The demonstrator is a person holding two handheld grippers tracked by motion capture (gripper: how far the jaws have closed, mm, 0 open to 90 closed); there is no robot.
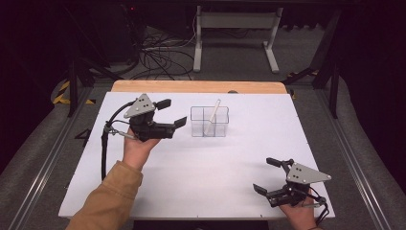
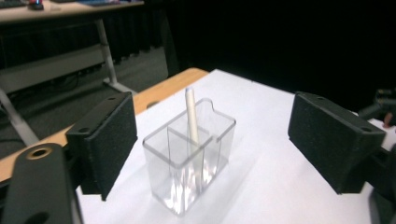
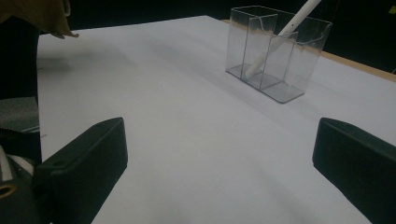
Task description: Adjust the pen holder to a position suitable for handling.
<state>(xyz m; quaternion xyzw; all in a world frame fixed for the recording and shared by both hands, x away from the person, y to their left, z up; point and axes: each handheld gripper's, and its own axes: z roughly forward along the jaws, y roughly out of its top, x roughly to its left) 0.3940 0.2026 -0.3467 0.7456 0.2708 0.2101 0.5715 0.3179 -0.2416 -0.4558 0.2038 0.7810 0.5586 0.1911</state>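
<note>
A clear plastic holder (image 1: 209,122) with several compartments stands on the white table top, a little behind its middle. A white pen (image 1: 213,114) leans in it, its tip sticking out over the rim. My left gripper (image 1: 174,111) hovers just left of the holder, open, with nothing between its pads. In the left gripper view the holder (image 2: 187,163) and pen (image 2: 191,116) sit ahead of the wide jaws (image 2: 222,140). My right gripper (image 1: 264,175) rests open and empty near the front right corner. Its view (image 3: 219,163) looks across bare table toward the holder (image 3: 275,51) and pen (image 3: 280,37).
The white table top (image 1: 201,182) has a wooden strip (image 1: 191,86) along its far edge. Behind it on the floor lie tangled cables (image 1: 158,57) and a white desk frame (image 1: 234,33). A mustard sleeve (image 1: 107,201) comes in at the bottom left.
</note>
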